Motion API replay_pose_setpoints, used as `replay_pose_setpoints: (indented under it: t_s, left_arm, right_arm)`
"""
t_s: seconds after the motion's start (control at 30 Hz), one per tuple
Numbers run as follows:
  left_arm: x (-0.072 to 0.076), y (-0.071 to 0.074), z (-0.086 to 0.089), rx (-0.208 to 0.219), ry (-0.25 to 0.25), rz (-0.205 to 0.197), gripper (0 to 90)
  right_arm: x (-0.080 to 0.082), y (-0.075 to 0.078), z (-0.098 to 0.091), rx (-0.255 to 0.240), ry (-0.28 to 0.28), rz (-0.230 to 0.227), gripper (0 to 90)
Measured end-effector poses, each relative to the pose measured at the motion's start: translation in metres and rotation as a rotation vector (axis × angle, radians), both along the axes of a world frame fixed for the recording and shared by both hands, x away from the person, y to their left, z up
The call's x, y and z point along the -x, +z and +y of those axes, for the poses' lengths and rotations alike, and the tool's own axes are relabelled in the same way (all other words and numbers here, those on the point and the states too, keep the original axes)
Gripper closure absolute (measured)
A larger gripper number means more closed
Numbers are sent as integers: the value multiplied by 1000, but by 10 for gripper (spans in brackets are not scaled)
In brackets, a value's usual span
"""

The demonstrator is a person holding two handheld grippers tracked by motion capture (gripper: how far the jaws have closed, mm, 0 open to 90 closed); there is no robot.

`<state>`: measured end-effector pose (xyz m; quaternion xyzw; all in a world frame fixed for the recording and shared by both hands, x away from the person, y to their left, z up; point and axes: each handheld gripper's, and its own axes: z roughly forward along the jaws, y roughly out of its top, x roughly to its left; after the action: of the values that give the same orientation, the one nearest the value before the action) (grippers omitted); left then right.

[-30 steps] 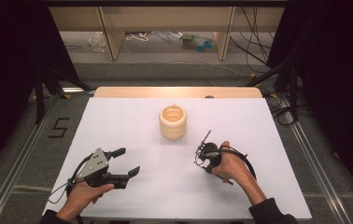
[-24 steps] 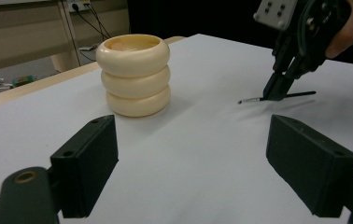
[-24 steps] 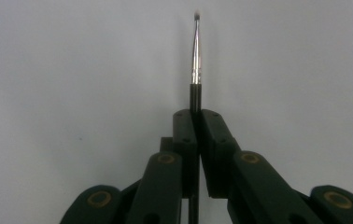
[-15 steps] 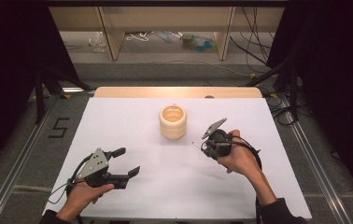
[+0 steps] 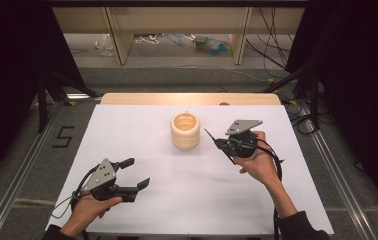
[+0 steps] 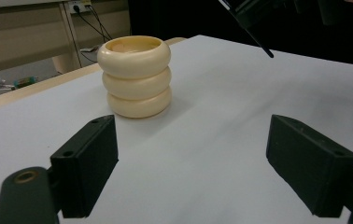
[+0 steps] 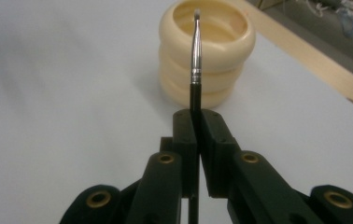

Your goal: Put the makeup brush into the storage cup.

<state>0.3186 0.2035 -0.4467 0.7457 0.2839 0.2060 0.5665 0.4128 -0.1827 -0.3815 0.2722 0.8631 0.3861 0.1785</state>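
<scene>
A cream ribbed cup (image 5: 185,130) made of three stacked rings stands upright near the table's far middle; it also shows as the cup (image 6: 135,75) and the cup (image 7: 209,49). My right gripper (image 5: 222,145) hovers just right of it, shut on a thin black brush (image 7: 195,60). The brush's metal ferrule and pale tip point at the cup's open mouth. My left gripper (image 5: 137,175) rests low at the front left, open, with nothing between its fingers (image 6: 86,163). The brush (image 6: 247,28) shows at the top of the left gripper view.
The white table top (image 5: 192,200) lies on a wooden board (image 5: 187,98). Metal rails run along both sides of the table. Shelf legs, cables and small items lie on the floor behind.
My right gripper has carried the brush up and toward the cup, turning its tip to point at the cup's mouth. The left gripper has stayed where it was.
</scene>
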Motion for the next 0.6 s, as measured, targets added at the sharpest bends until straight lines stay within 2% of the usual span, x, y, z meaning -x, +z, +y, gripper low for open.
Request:
replay_pose_setpoints:
  t_s: [0.07,0.1,0.23,0.43,0.47,0.53,0.6]
  left_arm:
    - [0,0,0,0,0,0,167]
    - [0,0,0,0,0,0,167]
    - [-1,0,0,-3,0,0,167]
    - [0,-1,0,-4,0,0,166]
    - [0,-1,0,-3,0,0,166]
    - [0,-1,0,6,3,4,166]
    - [0,-1,0,6,2,2,166]
  right_arm:
    - [0,1,0,-33,4,-39,851]
    - [0,2,-1,-62,1,-46,851]
    - [-2,4,-1,-123,-8,-69,851]
    - [-6,4,2,-157,-6,-84,851]
    - [-7,4,2,-158,-5,-98,851]
    - [-8,4,3,-167,-4,-84,851]
    - [-10,4,3,-175,-11,-95,851]
